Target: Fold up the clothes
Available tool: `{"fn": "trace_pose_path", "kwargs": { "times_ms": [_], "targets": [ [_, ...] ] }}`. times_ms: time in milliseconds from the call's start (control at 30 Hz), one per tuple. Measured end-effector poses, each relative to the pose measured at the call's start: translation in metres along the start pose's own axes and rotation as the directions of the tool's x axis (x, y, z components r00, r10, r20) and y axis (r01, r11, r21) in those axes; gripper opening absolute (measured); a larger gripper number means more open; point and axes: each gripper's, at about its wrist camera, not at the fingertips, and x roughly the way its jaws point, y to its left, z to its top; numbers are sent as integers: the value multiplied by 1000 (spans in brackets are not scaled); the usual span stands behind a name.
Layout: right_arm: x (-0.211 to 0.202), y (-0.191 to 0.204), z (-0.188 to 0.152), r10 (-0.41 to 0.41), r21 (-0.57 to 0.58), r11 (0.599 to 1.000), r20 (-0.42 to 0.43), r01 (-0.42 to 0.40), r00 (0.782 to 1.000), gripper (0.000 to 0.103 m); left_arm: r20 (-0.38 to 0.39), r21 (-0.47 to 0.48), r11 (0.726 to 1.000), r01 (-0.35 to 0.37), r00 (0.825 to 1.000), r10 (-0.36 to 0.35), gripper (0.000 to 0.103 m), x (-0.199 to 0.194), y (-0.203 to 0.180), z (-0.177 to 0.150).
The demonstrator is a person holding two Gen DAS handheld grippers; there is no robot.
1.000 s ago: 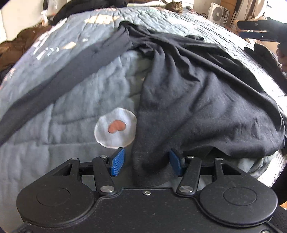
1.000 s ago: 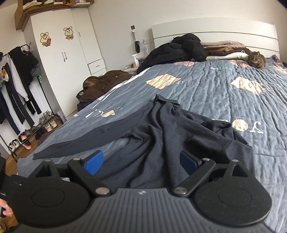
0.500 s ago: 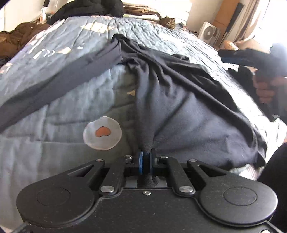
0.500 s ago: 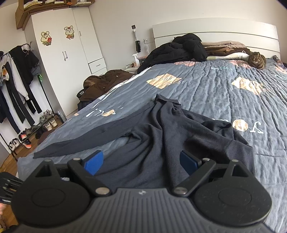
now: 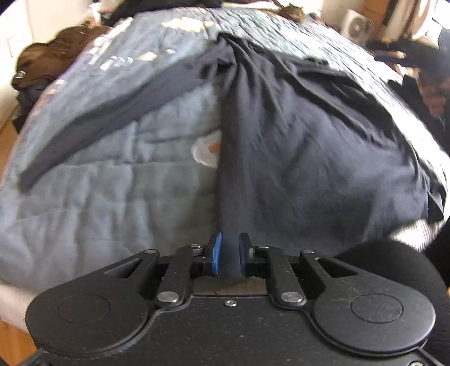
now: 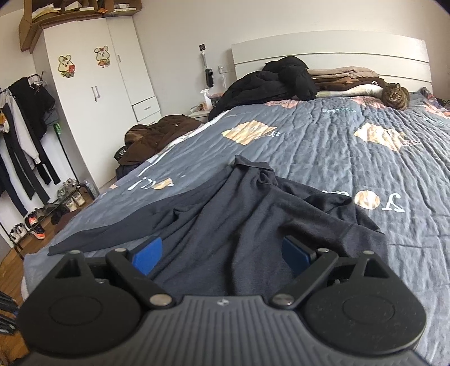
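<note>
Left wrist view: at the far left a brown jacket (image 5: 42,60) is lying off the edge of the bed (image 5: 84,197), whose grey-blue quilt is filling most of the frame. One long sleeve (image 5: 118,112) of the dark navy top (image 5: 309,146) is stretching diagonally from the middle left up toward the collar near the upper centre. At the lower centre the left tongs (image 5: 228,254) are clenching a gathered fold of the top's hem, the cloth sitting between the blue pads even as the jaws are easing slightly apart. The fabric is rising from the pads in a taut ridge, partly covering a white patch (image 5: 205,150) on the quilt. The body of the top is spreading to the right, toward the bed's edge. A white fan (image 5: 357,26) is standing in the upper right; the frame is blurred.

Right wrist view: at the far left clothes are hanging on a rack (image 6: 25,132) beside a white wardrobe (image 6: 98,93). The navy top is lying crumpled across the lower centre of the bed. The right tongs (image 6: 222,254) are hanging released, pads wide apart just above the cloth, gripping nothing. In the upper right a cat (image 6: 395,95) is sitting by the headboard (image 6: 337,56).
</note>
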Motion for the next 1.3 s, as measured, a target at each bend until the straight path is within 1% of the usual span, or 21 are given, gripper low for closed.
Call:
{"fn": "trace_pose_path", "kwargs": {
  "times_ms": [33,67,100,133,200,267,367,467,533,567,633,700,733,800,900,1000,1067,1167,1300],
  "targets": [
    [0,-1,0,-7,0,1000,-2,7,1000,92,36,-6,1000,-10,999,10,15,-8,-1,6],
    [1,-3,-1,-13,0,1000,-5,13,1000,92,70,-17,1000,-6,998,7,19,-14,-6,15],
    [1,-4,-1,-19,1,1000,-8,19,1000,92,104,-29,1000,0,995,3,27,-19,-10,25],
    [2,-5,-2,-22,4,1000,-9,22,1000,92,137,-25,1000,15,991,-12,32,-22,-17,35],
    [1,-6,-2,-17,12,1000,-8,17,1000,92,196,-10,999,41,980,-38,52,-25,-32,55],
    [-1,-5,-2,-11,8,1000,-6,11,1000,92,250,6,999,41,967,-41,54,-20,-48,71],
    [-5,-3,-3,-3,-4,1000,-2,3,1000,92,279,-39,999,-2,960,13,64,0,-65,98],
    [-7,-3,-3,2,-11,1000,-1,-2,1000,92,289,-70,997,-11,957,30,64,23,-79,126],
    [-7,-6,-4,-3,-9,1000,-4,3,1000,92,279,-85,996,-36,959,58,68,41,-87,144],
    [-7,-8,-5,-6,-7,1000,-5,5,1000,92,275,-89,995,-51,959,74,71,50,-93,150],
    [-7,-11,-6,-11,-5,1000,-8,11,1000,92,267,-96,992,-84,958,107,71,67,-106,164],
    [-6,-14,-7,-20,-2,1000,-13,20,1000,92,248,-92,991,-101,961,121,74,86,-117,172],
    [-6,-15,-8,-25,0,1000,-15,25,1000,92,242,-93,991,-94,964,114,74,95,-122,175],
    [-5,-18,-8,-34,7,999,-14,34,999,92,232,-92,993,-78,968,98,74,109,-131,177],
    [-4,-21,-7,-50,18,999,-9,50,999,92,209,-84,993,-80,973,96,76,119,-142,174],
    [1,-24,-6,-36,33,999,-28,37,999,92,174,-12,992,-124,977,124,76,122,-157,172],
    [7,-27,-9,-31,42,999,-41,33,999,92,158,16,989,-145,977,141,78,121,-162,170],
    [14,-33,-14,-42,55,997,-65,45,997,92,166,30,986,-162,974,155,78,117,-163,165],
    [20,-40,-17,-85,48,995,-58,88,995,92,211,1,990,-139,968,136,80,107,-156,162]
  ]
}}
